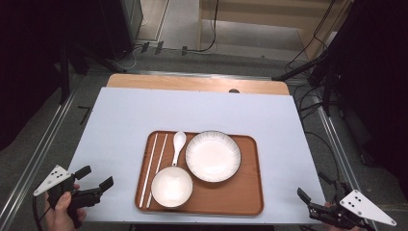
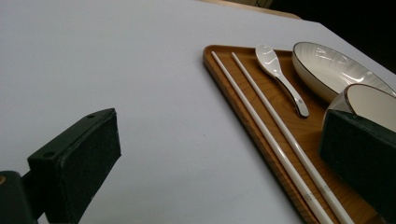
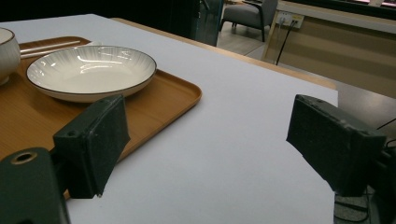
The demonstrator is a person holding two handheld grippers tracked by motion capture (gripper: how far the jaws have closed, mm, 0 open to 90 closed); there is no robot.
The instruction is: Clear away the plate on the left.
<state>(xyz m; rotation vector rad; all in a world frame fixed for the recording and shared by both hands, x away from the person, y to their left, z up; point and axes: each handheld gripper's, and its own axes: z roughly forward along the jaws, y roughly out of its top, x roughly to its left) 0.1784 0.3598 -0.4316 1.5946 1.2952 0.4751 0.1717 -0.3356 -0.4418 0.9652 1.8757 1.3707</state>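
Nearest, left gripper (image 1: 97, 177) at table's (image 1: 120, 115) near left corner, fingers (image 2: 77, 163) spread wide, holding nothing. Right gripper (image 1: 315, 188) at near right corner, fingers likewise apart and empty. Between them, wooden tray (image 1: 240, 192): small bowl (image 1: 172, 186) at near left, chopsticks (image 1: 153, 161) along left edge. Farther back, spoon (image 1: 178, 144) beside plate (image 1: 213, 155).

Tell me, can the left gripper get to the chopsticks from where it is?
Probably yes. The left gripper sits open near the table's corner, and the chopsticks lie along the tray's left edge, the side nearest it. Between them is bare white tabletop, with only the low tray rim to cross.
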